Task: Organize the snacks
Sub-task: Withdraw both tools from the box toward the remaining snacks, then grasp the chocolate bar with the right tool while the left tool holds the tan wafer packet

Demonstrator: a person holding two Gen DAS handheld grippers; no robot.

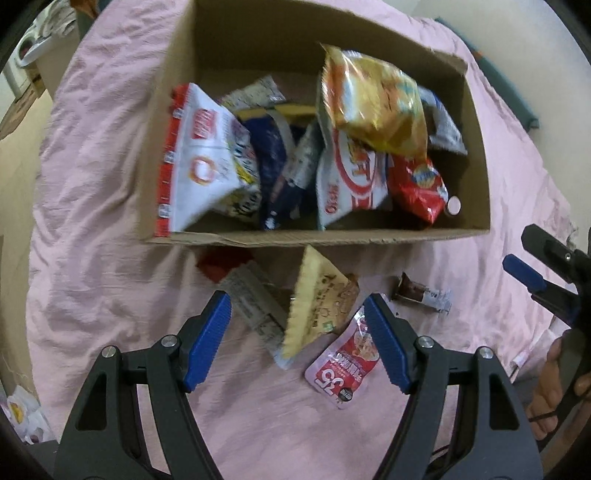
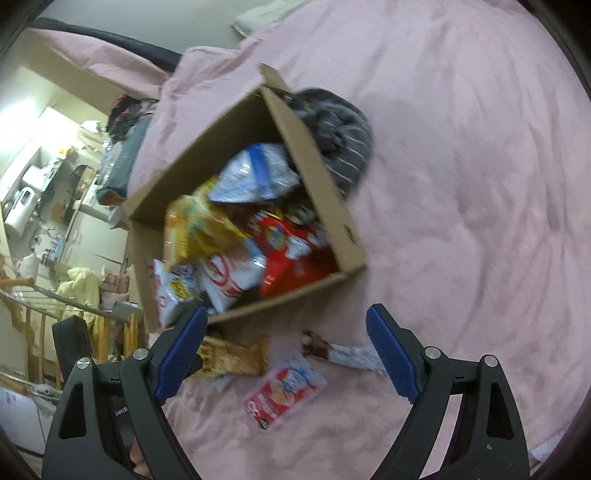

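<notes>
Packets (image 1: 321,306) loose before box (image 1: 369,236); grey bundle (image 2: 340,125) behind.

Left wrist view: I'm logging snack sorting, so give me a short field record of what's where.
surface: pink sheet
box: open, packed with snack bags
loose: beige pack, red pouch, chocolate bar, all outside the box
left tongs: open, over beige pack, holding nothing
right tongs: open, empty

Pink wrinkled bedsheet (image 2: 461,184), cluttered bright kitchen counter (image 2: 33,192), pale wall (image 2: 110,14)
</notes>
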